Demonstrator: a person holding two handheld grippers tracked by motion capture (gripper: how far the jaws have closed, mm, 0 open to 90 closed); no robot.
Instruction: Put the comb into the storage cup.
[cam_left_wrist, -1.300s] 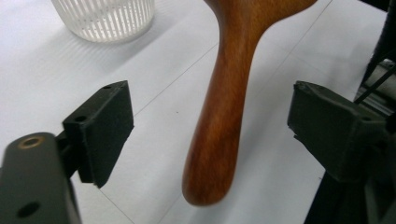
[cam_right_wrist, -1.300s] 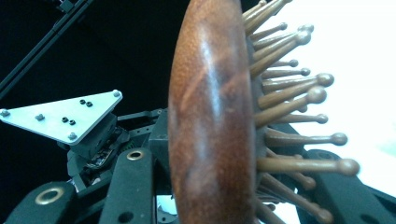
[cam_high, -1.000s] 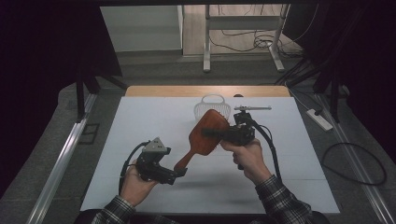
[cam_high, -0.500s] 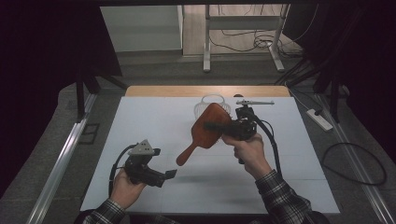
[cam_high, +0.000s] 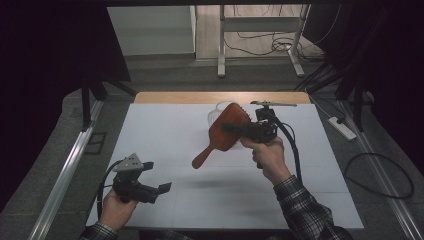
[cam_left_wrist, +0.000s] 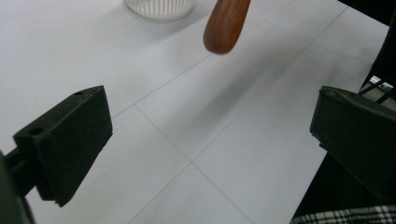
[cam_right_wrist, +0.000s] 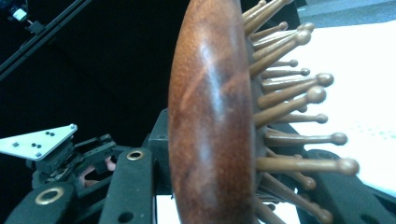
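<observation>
Work in hand: a wooden paddle hairbrush (cam_high: 227, 131) was held up off the white surface (cam_high: 165, 127) by the right gripper (cam_high: 234, 129).
Right gripper: its fingers were clamped across the broad head of the brush; in the right gripper view the rounded back of the head (cam_right_wrist: 212, 116) faced one way and the knobbed wooden pins (cam_right_wrist: 299, 98) the other.
Left gripper: the left gripper (cam_high: 159, 190) sat low at the near left of the surface, its fingers (cam_left_wrist: 70, 140) spread wide with nothing between them.
Where the brush was: above the middle of the surface, just in front of a clear ribbed cup (cam_high: 216, 111) that stood towards the far edge.
Long axis: the brush slanted from its head, up by the right gripper, down to its handle (cam_high: 202, 157), which pointed towards the near left.
Key relation: the handle end (cam_left_wrist: 225, 23) hung ahead of and above the left fingers, well apart from them, roughly on their line of sight.
Nearer hand: the right hand (cam_high: 267, 155) already had the brush; the free handle lay on the left hand's (cam_high: 117, 207) side.
Judgement: I would say a left-hand grasp of the handle called for reaching forward and up, with the fingers turned to straddle that slanted axis.
</observation>
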